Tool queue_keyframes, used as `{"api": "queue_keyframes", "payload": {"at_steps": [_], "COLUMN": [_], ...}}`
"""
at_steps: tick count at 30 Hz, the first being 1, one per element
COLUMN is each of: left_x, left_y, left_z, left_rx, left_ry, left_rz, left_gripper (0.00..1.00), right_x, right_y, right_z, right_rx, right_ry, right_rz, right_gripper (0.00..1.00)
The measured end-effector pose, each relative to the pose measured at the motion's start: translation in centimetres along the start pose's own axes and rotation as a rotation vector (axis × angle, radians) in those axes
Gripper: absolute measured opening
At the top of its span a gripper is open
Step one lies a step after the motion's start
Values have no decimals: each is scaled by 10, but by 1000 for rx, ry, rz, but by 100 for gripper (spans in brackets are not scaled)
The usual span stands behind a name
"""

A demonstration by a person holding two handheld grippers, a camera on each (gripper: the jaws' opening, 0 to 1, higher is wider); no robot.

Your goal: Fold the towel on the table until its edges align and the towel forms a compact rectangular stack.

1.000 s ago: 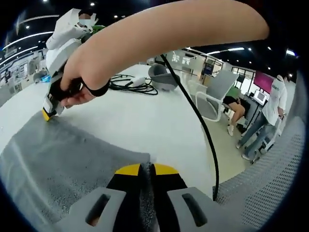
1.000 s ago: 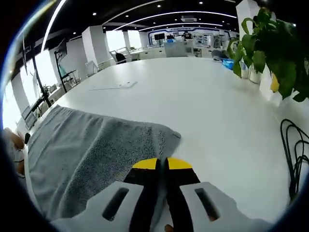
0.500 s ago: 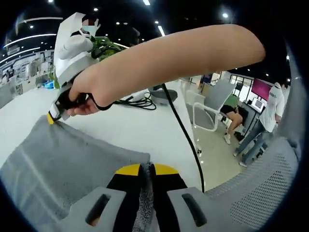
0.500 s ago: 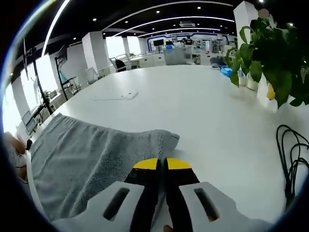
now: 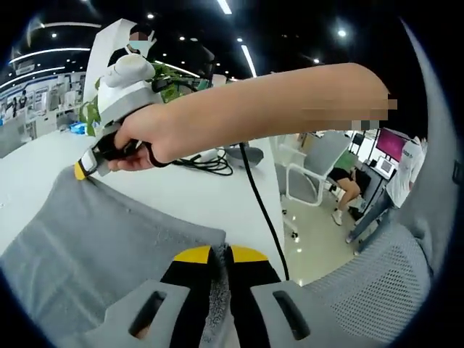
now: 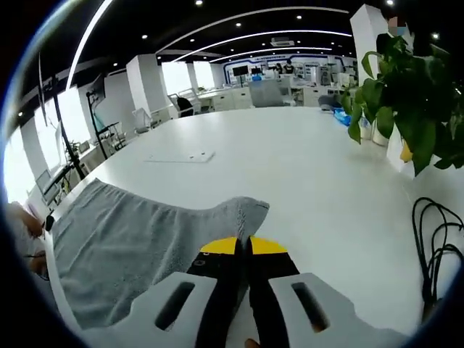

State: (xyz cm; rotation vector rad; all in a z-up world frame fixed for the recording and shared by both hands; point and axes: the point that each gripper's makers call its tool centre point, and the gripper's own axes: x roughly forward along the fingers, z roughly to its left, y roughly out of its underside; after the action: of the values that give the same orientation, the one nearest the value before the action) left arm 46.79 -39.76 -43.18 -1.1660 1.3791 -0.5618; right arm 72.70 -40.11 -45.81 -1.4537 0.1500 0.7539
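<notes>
Above the desk (image 6: 304, 167) edge, my left tool (image 5: 220, 255) and right tool (image 6: 243, 248) each pinch a towel (image 6: 138, 232) corner; folding barely begun.

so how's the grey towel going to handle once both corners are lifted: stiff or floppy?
Probably floppy: the towel already drapes and creases between the right gripper and the table. It looks like thick terry, so likely grippy in the jaws rather than slippery. The span toward the left gripper will likely sag, so the edges may need tension to line up.
</notes>
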Motion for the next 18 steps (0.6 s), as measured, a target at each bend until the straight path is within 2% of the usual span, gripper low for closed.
{"api": "queue_keyframes", "payload": {"at_steps": [5, 7, 12, 18], "left_x": [-12, -18, -34, -55], "left_y": [-11, -17, -23, -29], "left_z": [-1, 2, 9, 11], "left_rx": [-1, -31, -17, -30], "left_ry": [3, 14, 18, 2], "left_rz": [-19, -37, -58, -75], "left_gripper": [8, 8, 8, 8], "right_x": [-3, -4, -5, -6], "right_y": [-13, -17, -32, -50], "right_z": [13, 17, 26, 51], "right_rx": [-7, -6, 10, -2], "right_ry": [-18, -20, -23, -64], "right_rz": [-25, -32, -54, -76], "right_gripper": [1, 1, 1, 1]}}
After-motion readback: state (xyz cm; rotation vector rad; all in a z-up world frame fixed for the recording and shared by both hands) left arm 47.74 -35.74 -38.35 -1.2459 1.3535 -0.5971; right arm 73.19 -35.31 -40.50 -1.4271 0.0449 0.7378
